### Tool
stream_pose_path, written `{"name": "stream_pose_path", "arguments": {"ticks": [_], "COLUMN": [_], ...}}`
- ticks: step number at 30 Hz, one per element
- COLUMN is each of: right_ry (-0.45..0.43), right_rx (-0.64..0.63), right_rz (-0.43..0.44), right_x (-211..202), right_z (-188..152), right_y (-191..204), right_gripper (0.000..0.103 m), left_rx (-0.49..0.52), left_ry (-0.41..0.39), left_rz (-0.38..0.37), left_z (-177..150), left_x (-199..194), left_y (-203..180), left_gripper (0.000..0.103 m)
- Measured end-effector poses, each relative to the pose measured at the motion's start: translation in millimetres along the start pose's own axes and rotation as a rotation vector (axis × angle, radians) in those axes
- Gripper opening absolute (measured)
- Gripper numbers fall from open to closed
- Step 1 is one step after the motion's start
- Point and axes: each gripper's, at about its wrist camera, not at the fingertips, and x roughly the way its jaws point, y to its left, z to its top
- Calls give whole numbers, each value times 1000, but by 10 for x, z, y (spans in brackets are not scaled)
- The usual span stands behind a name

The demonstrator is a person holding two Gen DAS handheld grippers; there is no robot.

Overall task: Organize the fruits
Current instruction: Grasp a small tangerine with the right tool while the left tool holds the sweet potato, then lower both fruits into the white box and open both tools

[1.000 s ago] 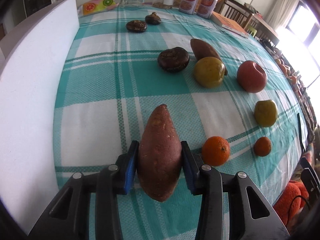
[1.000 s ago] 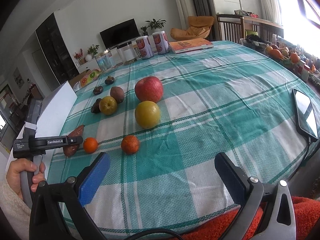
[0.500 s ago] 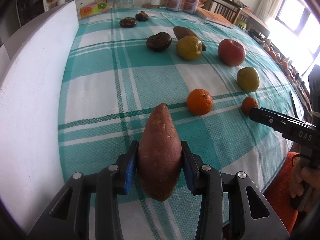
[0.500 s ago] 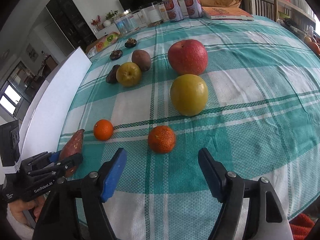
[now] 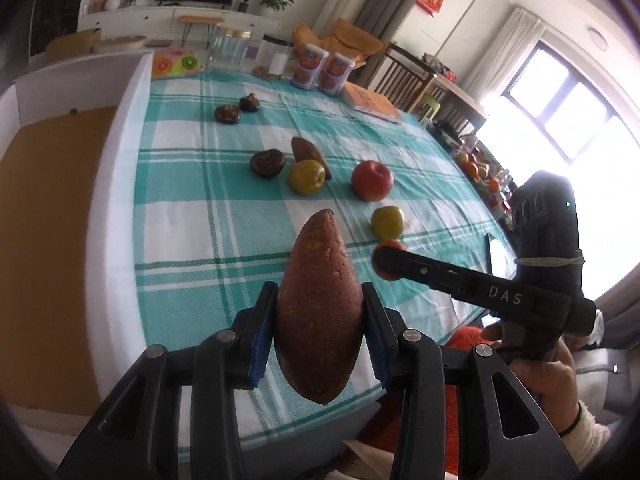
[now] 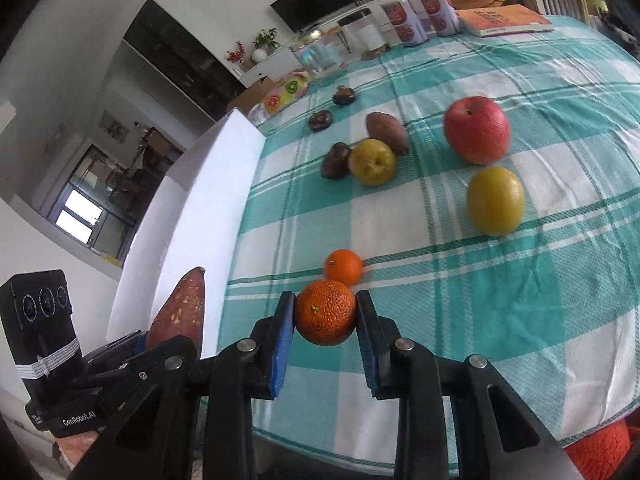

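My left gripper (image 5: 320,332) is shut on a reddish-brown sweet potato (image 5: 320,312) and holds it above the table's near edge; it also shows in the right wrist view (image 6: 180,312). My right gripper (image 6: 325,332) is shut on a dark orange tangerine (image 6: 325,312), also seen in the left wrist view (image 5: 386,266). On the teal checked cloth (image 6: 500,300) lie a smaller tangerine (image 6: 343,266), a yellow-green fruit (image 6: 495,200), a red apple (image 6: 477,130), a yellow pear (image 6: 373,162), a second sweet potato (image 6: 386,132) and three dark round fruits (image 6: 335,155).
A white board (image 6: 200,208) stands along the table's left edge. At the far end stand two cans (image 5: 320,70), glass jars (image 5: 230,50), a fruit-printed box (image 5: 174,63) and an orange book (image 5: 374,102). A phone (image 5: 498,256) lies at the right edge.
My right gripper closed on the nearer tangerine and lifted it. My left gripper rose and drew back toward the near edge with the sweet potato.
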Motion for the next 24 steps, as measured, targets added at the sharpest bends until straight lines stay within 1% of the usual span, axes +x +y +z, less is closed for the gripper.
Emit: {"name": "stream_pose_path", "arguments": {"ticks": [1, 3, 5, 6, 9, 11, 12, 15, 17, 18, 19, 20, 21, 24], "right_ry": [9, 41, 85, 106, 164, 192, 208, 241, 239, 226, 210, 191, 168, 80], "right_rx": [-29, -94, -161, -194, -280, -327, -344, -360, -347, -339, -334, -331, -326, -313], "right_rz": [35, 107, 170, 192, 223, 215, 207, 176, 172, 171, 169, 164, 157, 118], "right_x": [37, 174, 362, 470, 814, 1021, 1126, 1350, 1374, 1354, 1304, 1239, 1144, 851], "right_z": [28, 64, 57, 47, -13, -79, -110, -171, -151, -131, -106, -77, -39, 60], "right_y": [183, 590, 1001, 1186, 1642, 1856, 1918, 1995, 1955, 1923, 1884, 1839, 1776, 1568], "right_gripper": [30, 30, 31, 31, 31, 31, 31, 33, 41, 44, 48, 52, 53, 56], "left_rx": [-14, -44, -81, -96, -159, -199, -219, -257, -262, -256, -247, -237, -225, -163], "left_ry": [-34, -94, -143, -155, -164, -153, -143, -107, -101, -110, -121, -138, -160, -199], "left_rz": [23, 98, 199, 259, 418, 493, 518, 541, 550, 559, 567, 571, 569, 523], "left_z": [44, 110, 129, 127, 62, -22, -62, -160, -182, -181, -172, -143, -112, -22], "left_x": [-147, -407, -615, -680, -789, -819, -818, -750, -702, -702, -699, -693, -697, -657], "left_y": [74, 284, 544, 680, 1100, 1318, 1406, 1565, 1585, 1566, 1528, 1479, 1422, 1179], "left_gripper": [42, 42, 42, 42, 42, 42, 42, 43, 45, 47, 59, 73, 77, 78]}}
